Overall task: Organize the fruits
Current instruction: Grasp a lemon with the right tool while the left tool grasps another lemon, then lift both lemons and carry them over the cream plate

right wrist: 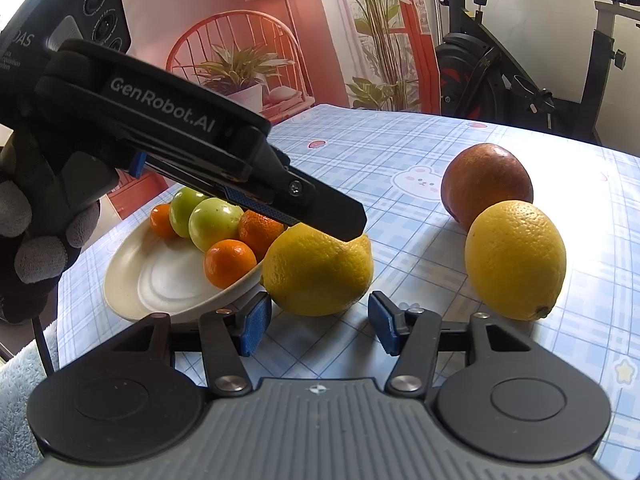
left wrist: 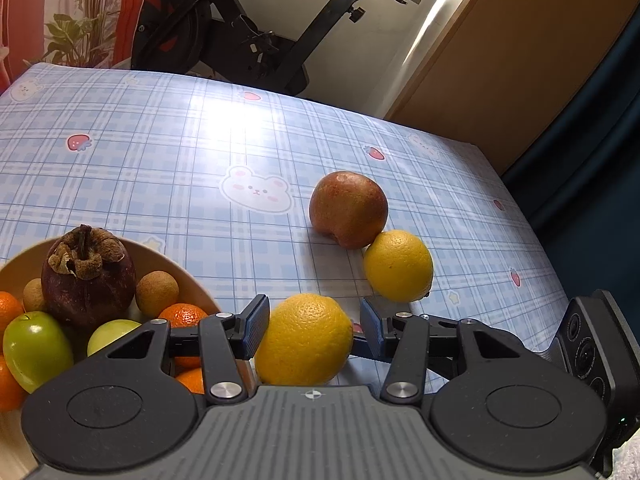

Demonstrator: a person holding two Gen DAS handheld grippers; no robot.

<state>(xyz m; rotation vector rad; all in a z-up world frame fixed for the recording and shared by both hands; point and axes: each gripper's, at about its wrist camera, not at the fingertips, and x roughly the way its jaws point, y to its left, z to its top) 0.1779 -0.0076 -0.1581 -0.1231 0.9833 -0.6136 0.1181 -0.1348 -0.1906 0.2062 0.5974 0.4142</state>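
Right now the near lemon [left wrist: 304, 340] sits between the pads of the left gripper [left wrist: 314, 330]. The left pad presses its side; at the right pad I cannot tell whether there is contact or a sliver of gap, so I judge this a grip just closing or just loosening rather than a sure hold. In the right wrist view the lemon still rests on the counter [right wrist: 400, 168], touching the rim of the plate [right wrist: 132, 280].

As a judgement, the lemon is firm, fairly light, and waxy enough to roll or squirt out; its broad middle, across the short axis, is the place to take it, not the tapered ends. Its skin is bright yellow and pebbled.

Just ahead of the right gripper [right wrist: 320, 326], whose jaws stand part open and empty, lies the same lemon. Beyond it to the right are a second lemon [right wrist: 516, 260] and, touching that, a reddish apple [right wrist: 486, 182]. Left of the left gripper the plate carries small oranges [left wrist: 182, 316], green apples [left wrist: 36, 346], two brown longans [left wrist: 157, 288] and a dark mangosteen [left wrist: 88, 280].
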